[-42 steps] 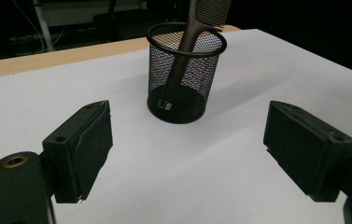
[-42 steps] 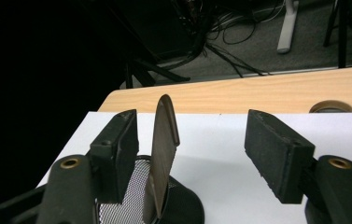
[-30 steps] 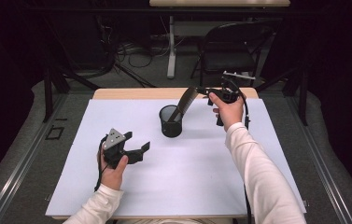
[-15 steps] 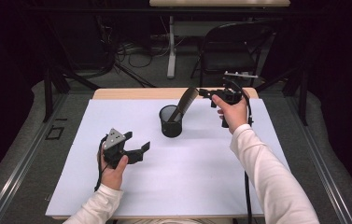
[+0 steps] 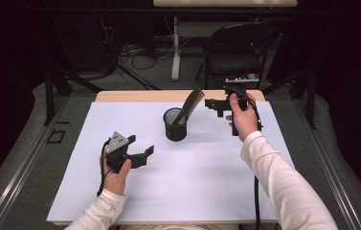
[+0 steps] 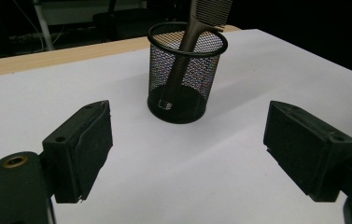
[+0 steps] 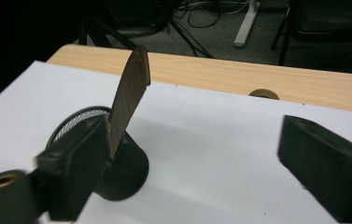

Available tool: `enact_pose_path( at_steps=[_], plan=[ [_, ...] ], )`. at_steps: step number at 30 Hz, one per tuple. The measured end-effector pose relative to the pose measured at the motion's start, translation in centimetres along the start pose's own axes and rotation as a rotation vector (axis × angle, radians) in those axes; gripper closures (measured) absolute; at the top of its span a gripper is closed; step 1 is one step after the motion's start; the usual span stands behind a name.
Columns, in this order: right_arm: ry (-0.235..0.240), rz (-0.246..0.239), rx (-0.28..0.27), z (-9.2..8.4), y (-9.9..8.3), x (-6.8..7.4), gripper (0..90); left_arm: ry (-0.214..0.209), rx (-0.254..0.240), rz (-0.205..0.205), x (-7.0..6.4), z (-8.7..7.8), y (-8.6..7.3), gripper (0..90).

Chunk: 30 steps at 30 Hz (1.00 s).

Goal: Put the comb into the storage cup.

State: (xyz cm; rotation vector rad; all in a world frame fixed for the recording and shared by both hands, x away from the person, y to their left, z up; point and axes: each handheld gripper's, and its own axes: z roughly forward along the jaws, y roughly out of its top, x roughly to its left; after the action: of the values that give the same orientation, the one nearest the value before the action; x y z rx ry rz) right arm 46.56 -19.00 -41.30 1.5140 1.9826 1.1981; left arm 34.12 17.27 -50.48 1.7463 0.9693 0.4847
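Note:
A black mesh cup (image 5: 174, 125) stands on the white sheet, with a brown comb (image 5: 191, 104) leaning in it toward the right. My right gripper (image 5: 210, 103) hovers just right of the comb's top. Its jaws have just been opening and now stand open with nothing between them. In the right gripper view the comb (image 7: 129, 98) rises from the cup (image 7: 117, 175) just beyond the left jaw of my right gripper (image 7: 197, 168). My left gripper (image 5: 141, 145) rests low at the sheet's left, open and empty. In its own view, this left gripper (image 6: 187, 149) faces the cup (image 6: 186, 79) and comb (image 6: 197, 28).
The white sheet (image 5: 192, 182) covers most of a wooden table, whose bare far edge (image 5: 135, 96) has a round hole (image 7: 263, 93). A black chair (image 5: 238, 52), a white table leg (image 5: 175, 48) and floor cables lie beyond.
The right hand has drifted slightly right, away from the comb. The comb still leans in the cup. The left gripper has not moved.

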Motion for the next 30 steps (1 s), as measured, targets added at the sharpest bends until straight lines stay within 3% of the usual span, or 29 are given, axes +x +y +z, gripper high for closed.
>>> enact_pose_path(
  at_steps=[3, 8, 14, 30],
  plan=[
    [0.013, -0.058, 0.023, -0.2, -0.3, 0.1, 0.0, -0.001, -0.001, 0.001, 0.0, 0.0, 0.0, 16.0],
    [0.014, -0.096, 0.033, -0.6, -0.7, 0.6, 0.0, -0.001, -0.001, 0.001, 0.0, 0.0, 0.0, 16.0],
    [0.002, -0.116, 0.038, -0.9, -1.3, 1.4, 0.0, -0.002, -0.001, 0.003, 0.0, 0.0, 0.0, 16.0],
    [0.042, -0.185, 0.1, -2.2, -3.6, 3.0, 0.0, -0.006, 0.001, -0.008, 0.1, -0.1, 0.0, 16.0]
  ],
)
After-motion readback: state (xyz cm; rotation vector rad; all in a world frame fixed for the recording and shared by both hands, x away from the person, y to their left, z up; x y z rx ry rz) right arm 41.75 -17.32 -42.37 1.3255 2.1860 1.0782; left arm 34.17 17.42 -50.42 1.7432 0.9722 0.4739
